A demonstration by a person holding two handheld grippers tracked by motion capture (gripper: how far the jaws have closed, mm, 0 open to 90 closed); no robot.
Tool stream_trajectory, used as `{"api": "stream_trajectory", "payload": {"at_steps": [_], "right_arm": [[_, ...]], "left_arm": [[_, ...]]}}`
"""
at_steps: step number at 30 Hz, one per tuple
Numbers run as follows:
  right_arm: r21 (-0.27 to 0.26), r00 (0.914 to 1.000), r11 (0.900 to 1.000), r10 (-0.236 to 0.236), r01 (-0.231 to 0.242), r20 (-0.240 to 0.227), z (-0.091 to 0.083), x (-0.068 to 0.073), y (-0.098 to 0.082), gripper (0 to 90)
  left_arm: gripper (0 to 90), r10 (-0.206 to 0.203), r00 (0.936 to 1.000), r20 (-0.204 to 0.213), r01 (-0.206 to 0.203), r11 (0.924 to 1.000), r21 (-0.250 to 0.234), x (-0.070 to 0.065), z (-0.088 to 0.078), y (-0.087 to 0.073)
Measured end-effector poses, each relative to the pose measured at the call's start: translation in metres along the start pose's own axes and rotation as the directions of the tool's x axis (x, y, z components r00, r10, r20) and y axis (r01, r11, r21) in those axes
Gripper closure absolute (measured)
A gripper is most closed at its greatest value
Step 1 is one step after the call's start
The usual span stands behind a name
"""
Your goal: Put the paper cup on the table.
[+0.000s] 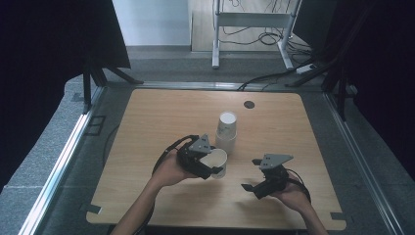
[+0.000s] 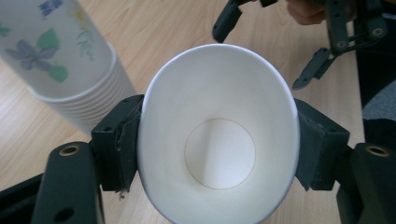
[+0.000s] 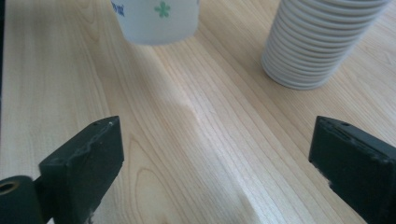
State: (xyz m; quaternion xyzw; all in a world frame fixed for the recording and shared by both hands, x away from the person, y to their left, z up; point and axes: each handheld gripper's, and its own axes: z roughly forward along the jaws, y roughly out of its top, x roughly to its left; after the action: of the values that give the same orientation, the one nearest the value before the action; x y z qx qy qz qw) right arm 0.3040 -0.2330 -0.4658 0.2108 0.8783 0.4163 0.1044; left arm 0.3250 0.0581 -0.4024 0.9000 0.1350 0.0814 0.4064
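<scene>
The left gripper [image 1: 208, 164] clamps a single white paper cup [image 1: 216, 163], its two black pads pressing on opposite sides of the cup's wall just under the rim, so that the rim is squeezed into an oval. In the left gripper view the cup [image 2: 218, 135] faces the camera mouth-first, and its round bottom shows inside. The cup is held just above the wooden table [image 1: 156, 122], near the middle of it, tilted on its side with its mouth towards the person. Just behind it, on the table, stands a stack of paper cups [image 1: 227, 132], upside down, printed with small flowers and leaves; in the left gripper view the stack [image 2: 70, 70] is just beside the left pad, but whether they touch I cannot tell. The right gripper [image 1: 259, 178] hovers over the table to the right of the held cup, well apart from it, with its jaws spread wide and nothing between them. In the right gripper view, bare wood lies between the pads, with the stack [image 3: 317, 42] farther off.
</scene>
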Motion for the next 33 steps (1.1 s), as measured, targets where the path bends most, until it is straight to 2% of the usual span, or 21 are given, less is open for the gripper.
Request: {"api": "stream_trajectory", "payload": {"at_steps": [7, 14, 20, 28, 33], "right_arm": [[-0.005, 0.9986, 0.999, 0.041, -0.041, 0.034, -0.003, -0.005, -0.008, 0.0], [-0.001, 0.9938, 0.995, 0.096, -0.096, 0.056, -0.005, -0.011, -0.019, 0.0], [0.026, 0.9897, 0.994, 0.100, -0.103, 0.102, -0.005, -0.014, -0.030, 0.0], [0.057, 0.9802, 0.992, 0.106, -0.117, 0.167, -0.004, -0.022, -0.045, 0.0], [0.078, 0.9766, 0.990, 0.104, -0.121, 0.188, -0.002, -0.024, -0.051, 0.0]], "left_arm": [[27.2, -0.022, 0.9991, -0.035, 0.022, 0.9995, 0.021, 0.004, -0.003, -0.004], [27.1, -0.045, 0.9952, -0.087, 0.050, 0.9972, 0.055, 0.009, -0.006, -0.007], [27.1, -0.055, 0.9899, -0.131, 0.067, 0.9938, 0.088, 0.014, -0.007, -0.011], [27.1, -0.072, 0.9826, -0.171, 0.091, 0.9903, 0.106, 0.020, -0.009, -0.019], [27.1, -0.077, 0.9766, -0.201, 0.102, 0.9876, 0.119, 0.024, -0.011, -0.023]]}}
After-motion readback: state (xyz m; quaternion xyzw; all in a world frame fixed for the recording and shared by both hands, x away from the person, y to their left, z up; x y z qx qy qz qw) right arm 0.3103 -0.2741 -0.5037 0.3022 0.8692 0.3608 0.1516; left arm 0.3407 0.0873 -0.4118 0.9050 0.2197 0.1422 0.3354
